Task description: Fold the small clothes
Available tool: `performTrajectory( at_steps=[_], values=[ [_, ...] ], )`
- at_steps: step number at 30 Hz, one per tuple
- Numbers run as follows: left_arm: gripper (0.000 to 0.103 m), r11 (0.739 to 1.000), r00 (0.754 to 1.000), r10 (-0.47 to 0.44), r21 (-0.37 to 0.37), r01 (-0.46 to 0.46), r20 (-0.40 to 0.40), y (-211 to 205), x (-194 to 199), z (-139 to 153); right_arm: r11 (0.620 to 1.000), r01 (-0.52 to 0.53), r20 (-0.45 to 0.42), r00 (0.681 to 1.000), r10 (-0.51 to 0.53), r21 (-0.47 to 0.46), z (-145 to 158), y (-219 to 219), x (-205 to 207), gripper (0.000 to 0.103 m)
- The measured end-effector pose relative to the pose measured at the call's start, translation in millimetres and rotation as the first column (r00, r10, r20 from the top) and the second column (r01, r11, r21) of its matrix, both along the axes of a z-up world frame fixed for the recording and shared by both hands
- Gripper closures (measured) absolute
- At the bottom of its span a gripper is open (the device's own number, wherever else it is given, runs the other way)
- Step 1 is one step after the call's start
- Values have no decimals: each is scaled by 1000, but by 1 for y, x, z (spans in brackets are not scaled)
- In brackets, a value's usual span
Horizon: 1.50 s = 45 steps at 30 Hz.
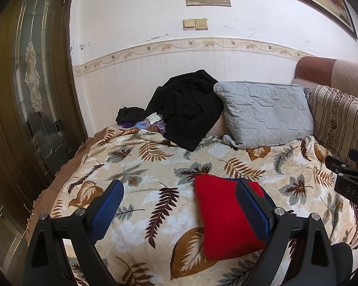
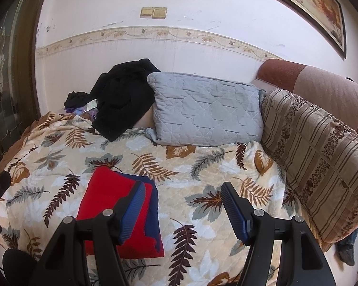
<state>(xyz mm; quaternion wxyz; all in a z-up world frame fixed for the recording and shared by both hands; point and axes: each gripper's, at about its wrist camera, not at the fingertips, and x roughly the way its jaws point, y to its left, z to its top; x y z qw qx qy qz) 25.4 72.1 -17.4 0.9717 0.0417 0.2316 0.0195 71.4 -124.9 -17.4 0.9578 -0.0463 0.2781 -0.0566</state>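
Taking the folded red garment (image 1: 226, 217) as the landmark, it lies flat on the leaf-patterned blanket (image 1: 155, 166) of the bed, a blue layer showing along its right edge in the right wrist view. The left tongs (image 1: 179, 207) hover with jaws spread wide and nothing between them; the left pad is well left of the garment, the right pad is seen over its right part. The right tongs (image 2: 181, 209) also stand open and empty; their left pad overlaps the garment's right edge, the right pad is over bare blanket. Beyond the garment lie black clothes (image 1: 186, 109) and a grey pillow (image 1: 265, 112).
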Motion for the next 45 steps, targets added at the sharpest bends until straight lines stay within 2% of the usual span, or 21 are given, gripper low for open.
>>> performTrajectory(
  at_steps=[15,25,45],
  values=[
    [8,999,998,36,-32,-38,-45,20,4,-17,999,-43,-5,999,43,-14,-11,30,-3,33],
    [8,998,996,56,-31,-58,-66,27,4,-27,996,-88,-39,995,87,-23,-26,50,-3,33],
    [8,998,997,47,-40,-50,-64,26,5,-26,996,-91,-45,995,89,-24,-29,51,-2,33]
  ],
)
